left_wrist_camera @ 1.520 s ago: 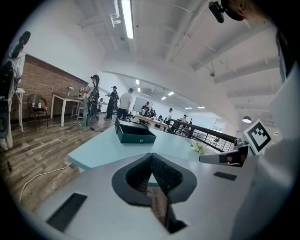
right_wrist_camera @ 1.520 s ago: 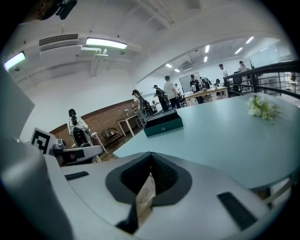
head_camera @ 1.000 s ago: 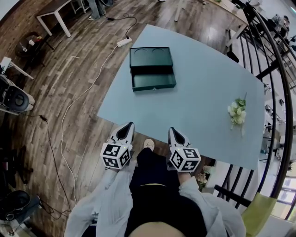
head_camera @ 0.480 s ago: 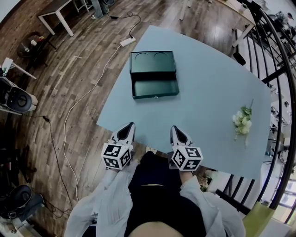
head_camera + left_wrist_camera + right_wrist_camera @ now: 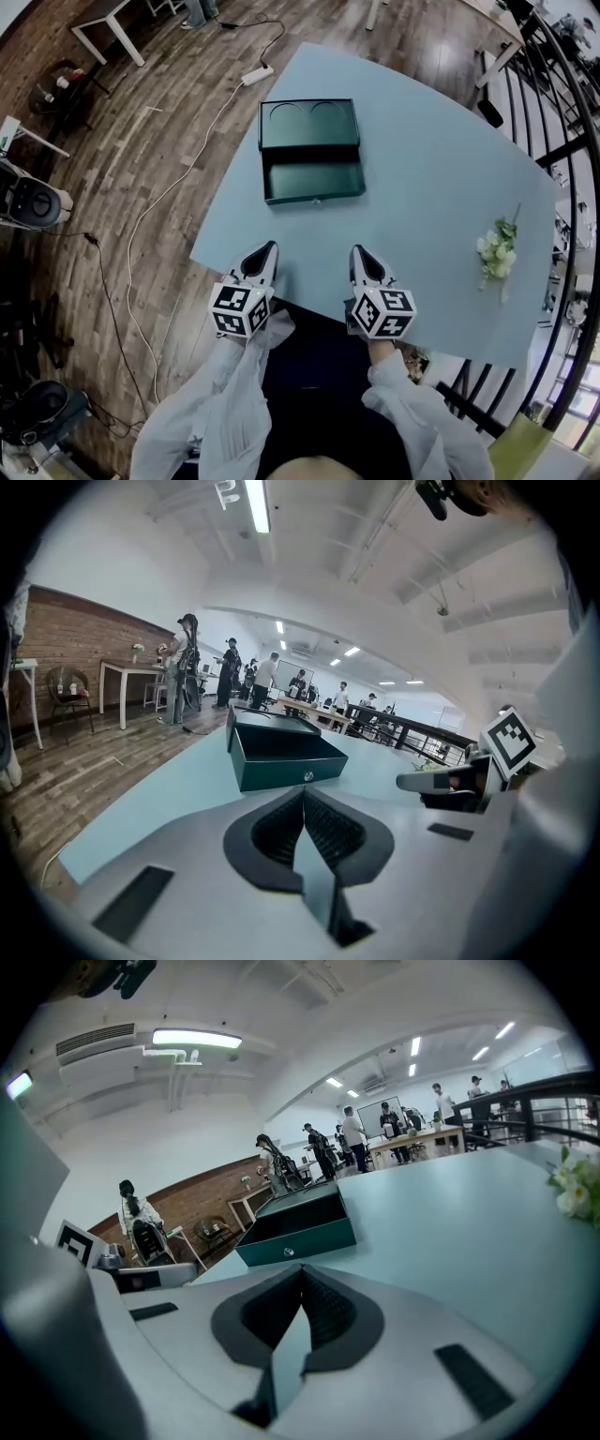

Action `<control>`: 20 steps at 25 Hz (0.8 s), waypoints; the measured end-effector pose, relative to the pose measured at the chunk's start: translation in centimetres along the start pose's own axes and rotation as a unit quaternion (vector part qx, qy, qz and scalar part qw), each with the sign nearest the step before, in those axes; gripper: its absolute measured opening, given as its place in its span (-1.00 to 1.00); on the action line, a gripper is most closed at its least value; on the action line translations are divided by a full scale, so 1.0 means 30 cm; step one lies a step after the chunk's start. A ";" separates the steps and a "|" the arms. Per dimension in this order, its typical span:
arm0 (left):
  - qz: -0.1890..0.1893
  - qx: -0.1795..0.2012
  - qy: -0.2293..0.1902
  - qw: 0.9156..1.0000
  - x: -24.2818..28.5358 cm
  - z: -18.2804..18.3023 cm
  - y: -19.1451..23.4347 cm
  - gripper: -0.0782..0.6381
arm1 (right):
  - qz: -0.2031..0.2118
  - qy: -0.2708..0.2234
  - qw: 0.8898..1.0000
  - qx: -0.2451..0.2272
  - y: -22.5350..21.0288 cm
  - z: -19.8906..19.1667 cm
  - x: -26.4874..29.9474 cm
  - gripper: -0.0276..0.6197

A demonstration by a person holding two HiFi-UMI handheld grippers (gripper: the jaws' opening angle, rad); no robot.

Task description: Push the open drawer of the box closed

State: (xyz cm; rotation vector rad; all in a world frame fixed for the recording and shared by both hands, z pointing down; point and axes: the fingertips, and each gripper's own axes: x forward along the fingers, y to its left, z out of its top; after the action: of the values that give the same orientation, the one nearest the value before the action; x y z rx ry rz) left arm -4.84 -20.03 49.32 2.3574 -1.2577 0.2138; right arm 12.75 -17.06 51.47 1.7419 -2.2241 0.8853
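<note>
The box point(image 5: 309, 125) and its drawer point(image 5: 314, 183) are dark green, and the drawer front has a small silvery knob point(image 5: 307, 777). The table point(image 5: 441, 187) is plain pale blue, the floor point(image 5: 141, 159) brown wood planks. The left gripper point(image 5: 265, 249) and right gripper point(image 5: 361, 253) are light grey with black ribbed pads point(image 5: 328, 829); their cubes point(image 5: 241, 310) bear black-and-white square markers. The flowers point(image 5: 495, 246) are white with green leaves. The person's sleeves point(image 5: 225, 394) are pale grey.
</note>
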 end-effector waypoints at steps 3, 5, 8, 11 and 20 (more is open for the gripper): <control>0.002 -0.002 0.000 1.000 0.027 -0.001 0.024 -0.73 | 0.012 0.000 1.000 -0.013 0.011 0.029 0.036 -0.89; 0.006 -0.003 -0.004 1.000 0.052 0.005 0.030 -0.73 | 0.013 0.000 1.000 -0.022 0.000 0.047 0.065 -0.89; 0.009 -0.009 -0.003 1.000 0.083 0.008 0.034 -0.73 | 0.011 0.006 1.000 -0.021 -0.022 0.059 0.104 -0.89; 0.008 -0.021 0.006 1.000 0.120 0.000 0.040 -0.73 | 0.005 0.017 1.000 -0.022 -0.044 0.064 0.148 -0.89; 0.029 -0.038 0.044 0.998 0.238 -0.028 0.105 -0.73 | -0.008 0.041 0.999 -0.024 -0.067 0.065 0.277 -0.89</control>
State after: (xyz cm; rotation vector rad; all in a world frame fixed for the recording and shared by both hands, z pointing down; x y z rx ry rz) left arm -3.28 -26.47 53.51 2.2242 -1.2702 0.2802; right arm 12.57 -25.23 54.60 1.6686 -2.1598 0.8761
